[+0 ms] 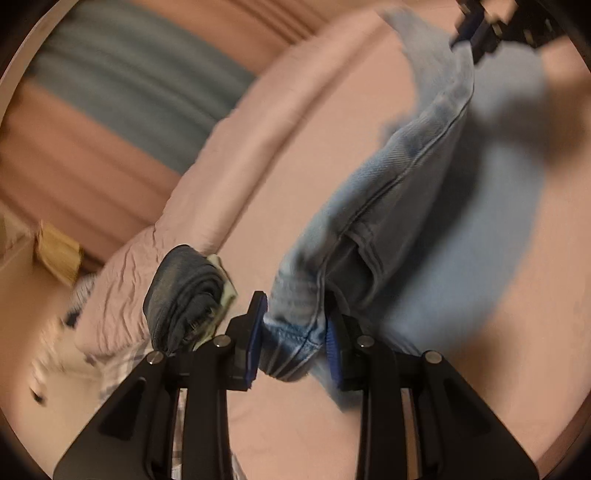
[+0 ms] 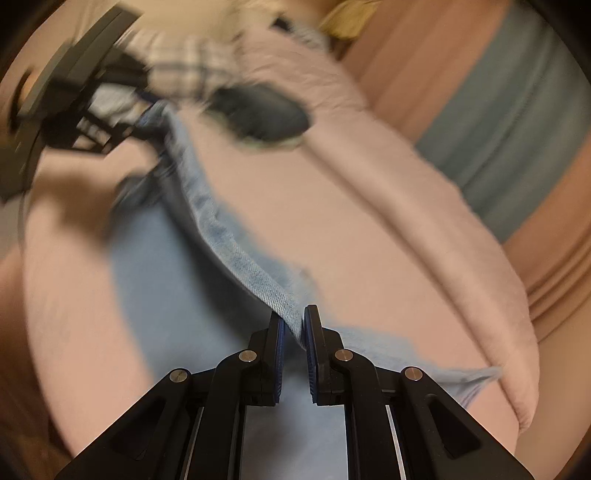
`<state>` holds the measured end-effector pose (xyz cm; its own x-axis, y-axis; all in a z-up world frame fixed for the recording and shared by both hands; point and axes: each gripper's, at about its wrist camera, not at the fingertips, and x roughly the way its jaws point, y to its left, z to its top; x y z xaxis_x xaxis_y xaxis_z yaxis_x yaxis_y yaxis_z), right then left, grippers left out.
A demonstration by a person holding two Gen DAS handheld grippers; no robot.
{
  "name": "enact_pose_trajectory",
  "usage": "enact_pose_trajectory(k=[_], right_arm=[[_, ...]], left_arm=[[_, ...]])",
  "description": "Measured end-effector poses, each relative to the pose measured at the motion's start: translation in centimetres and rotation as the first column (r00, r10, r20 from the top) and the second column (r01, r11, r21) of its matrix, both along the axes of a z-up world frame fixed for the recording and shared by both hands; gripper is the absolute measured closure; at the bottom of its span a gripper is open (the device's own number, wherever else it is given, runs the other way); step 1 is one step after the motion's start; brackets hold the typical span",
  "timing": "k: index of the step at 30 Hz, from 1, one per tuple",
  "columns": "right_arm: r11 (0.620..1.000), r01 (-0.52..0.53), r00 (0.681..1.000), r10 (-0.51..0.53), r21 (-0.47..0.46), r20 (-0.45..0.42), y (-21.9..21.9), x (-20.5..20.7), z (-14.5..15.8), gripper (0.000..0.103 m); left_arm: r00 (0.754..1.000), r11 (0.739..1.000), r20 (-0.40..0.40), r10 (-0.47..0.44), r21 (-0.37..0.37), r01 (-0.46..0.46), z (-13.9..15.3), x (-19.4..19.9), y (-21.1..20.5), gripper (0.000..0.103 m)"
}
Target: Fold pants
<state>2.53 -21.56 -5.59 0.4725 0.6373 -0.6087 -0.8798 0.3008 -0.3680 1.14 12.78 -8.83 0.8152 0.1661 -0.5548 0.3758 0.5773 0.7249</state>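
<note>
Light blue denim pants (image 1: 388, 206) hang stretched between my two grippers above a pink bed (image 1: 295, 166). My left gripper (image 1: 295, 332) is shut on a bunched waistband end of the pants. My right gripper (image 2: 294, 325) is shut on the thin hem edge of the pants (image 2: 236, 247). The right gripper also shows in the left wrist view (image 1: 476, 33) at the top right, gripping the far end. The left gripper shows blurred in the right wrist view (image 2: 74, 96) at the top left. The rest of the pants lies below as a blurred blue sheet (image 2: 173, 295).
A folded dark denim bundle (image 1: 184, 295) lies on the pink duvet ridge (image 1: 229, 147) at the bed's left side; it also shows in the right wrist view (image 2: 262, 114). A checked cloth (image 2: 184, 62) lies beyond it. A pink and grey-blue striped wall or curtain (image 1: 129, 85) is behind.
</note>
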Motion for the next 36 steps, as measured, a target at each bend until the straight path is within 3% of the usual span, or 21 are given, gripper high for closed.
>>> enact_pose_trajectory(k=[4,7,11,13,15,19,21,27,28,30,32,36], right_arm=[[0.993,-0.044,0.996,0.035,-0.107,-0.086,1.5,-2.2,-5.1,0.091],[0.987,-0.063,0.994,0.049,-0.150,-0.098,2.7,-2.9,-7.1,0.091],[0.994,-0.037,0.995,0.028,-0.101,-0.094,3.3,-1.9,-5.7,0.091],[0.998,-0.026,0.995,0.020,-0.052,-0.101,3.4,-1.3,-4.4,0.091],[0.999,-0.019,0.994,0.015,-0.040,-0.111,3.6,-0.8,-4.3,0.091],[0.995,-0.031,0.986,0.015,-0.097,-0.167,4.6,-2.6,-7.5,0.091],[0.992,-0.034,0.991,0.019,-0.120,-0.130,5.1,-3.5,-9.1,0.091],[0.995,-0.018,0.988,0.002,-0.102,-0.155,5.0,-2.7,-8.6,0.091],[0.995,-0.013,0.988,-0.003,-0.101,-0.152,4.9,-2.8,-8.5,0.091],[0.996,-0.012,0.989,-0.002,-0.093,-0.149,4.6,-3.2,-8.3,0.091],[0.997,-0.008,0.983,-0.007,-0.083,-0.184,4.0,-3.4,-8.2,0.091],[0.999,0.037,0.928,-0.020,0.040,-0.371,1.1,-1.7,-6.5,0.088]], left_arm=[[0.999,0.987,-0.043,-0.012,0.157,0.018,-5.2,-2.4,-1.1,0.074],[1.000,0.971,-0.002,-0.003,0.238,0.003,-5.6,-2.5,-1.2,0.075],[0.991,0.988,0.110,0.077,0.128,-0.091,-1.1,0.7,1.2,0.075],[0.987,0.993,0.127,0.096,0.057,-0.104,0.4,1.3,2.3,0.074],[0.990,0.994,0.108,0.089,0.055,-0.095,-0.2,1.0,2.5,0.074],[0.998,0.992,-0.007,0.065,0.108,-0.064,-5.4,-0.8,2.4,0.072],[0.998,0.990,0.012,0.062,0.128,-0.063,-6.7,-1.7,2.3,0.073],[0.996,0.994,0.013,0.087,0.059,-0.087,-6.0,-0.7,2.7,0.072],[0.996,0.995,0.005,0.086,0.054,-0.086,-5.8,-0.7,2.8,0.070],[0.994,0.993,-0.011,0.110,0.052,-0.110,-5.5,-0.5,3.2,0.056],[0.988,0.987,0.001,0.156,0.025,-0.156,-4.8,-0.6,3.9,0.027],[0.983,0.968,-0.018,0.185,-0.168,-0.185,-1.1,-2.8,4.7,0.016]])
